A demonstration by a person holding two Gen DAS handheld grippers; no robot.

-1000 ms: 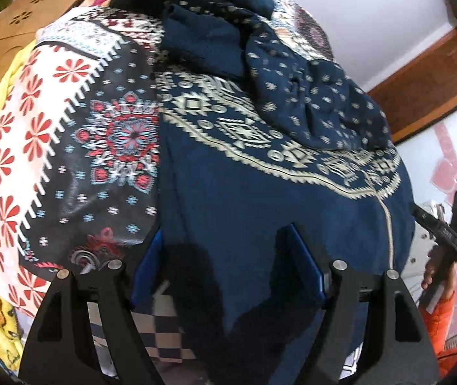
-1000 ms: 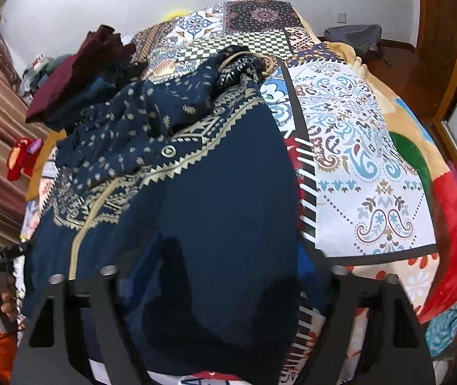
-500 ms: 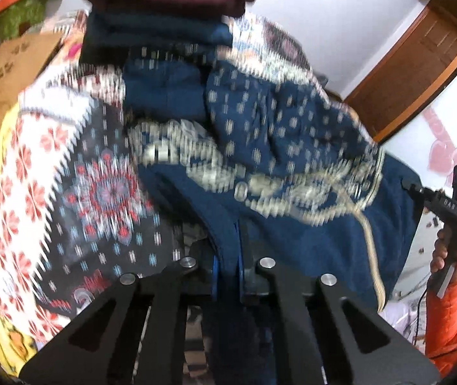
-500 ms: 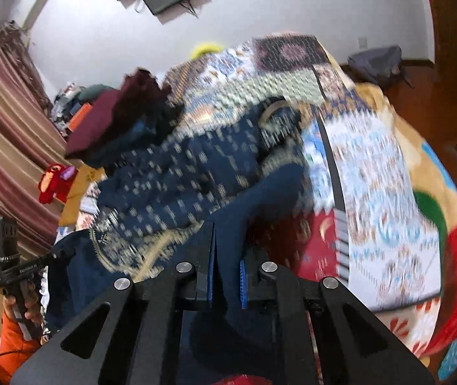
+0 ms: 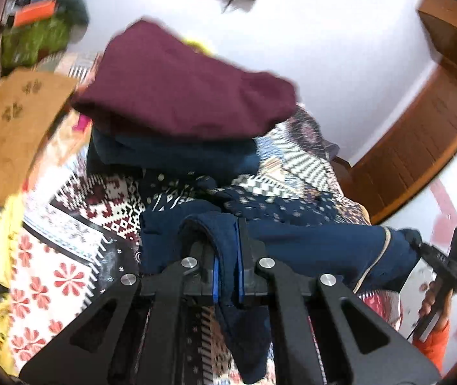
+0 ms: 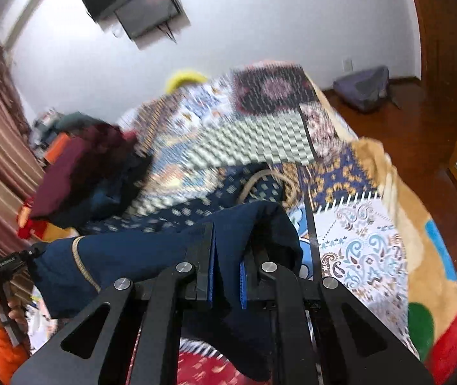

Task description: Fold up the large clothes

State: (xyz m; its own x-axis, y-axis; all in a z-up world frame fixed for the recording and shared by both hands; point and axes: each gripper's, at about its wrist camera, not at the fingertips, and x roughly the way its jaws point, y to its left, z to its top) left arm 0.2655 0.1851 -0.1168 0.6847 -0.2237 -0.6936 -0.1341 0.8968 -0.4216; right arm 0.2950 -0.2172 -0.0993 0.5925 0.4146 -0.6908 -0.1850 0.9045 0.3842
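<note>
Large navy-blue cloth garment with cream cord trim (image 5: 308, 240): lies partly on the patchwork-quilted bed (image 6: 373, 250), near edge raised off it. Hangs pinched at two points. Sits clenched in the left tool (image 5: 227, 227), blue pads pressed on a doubled fold of the navy cloth, the loose end drooping below the jaws. Sits clenched likewise in the right tool (image 6: 226, 243), a fold of the same cloth squeezed between its pads. Spans the gap between the two tools as a raised band, the cord trim showing near the middle. Spreads beyond that band onto the quilt as a rumpled stretch with a pale dotted print, neckline loop towards the far end. Looks, judging by this, early in its own fold: edge gripped and raised, not yet carried over and laid on the far half, no crease set, no smoothing done. Seems to follow other finished work, going by the maroon folded garment (image 5: 180, 96) stacked on a dark blue folded garment (image 5: 170, 154) just beyond it on the bed. Leaves, most likely, the fold-over, further halving, and a place on that stack.
</note>
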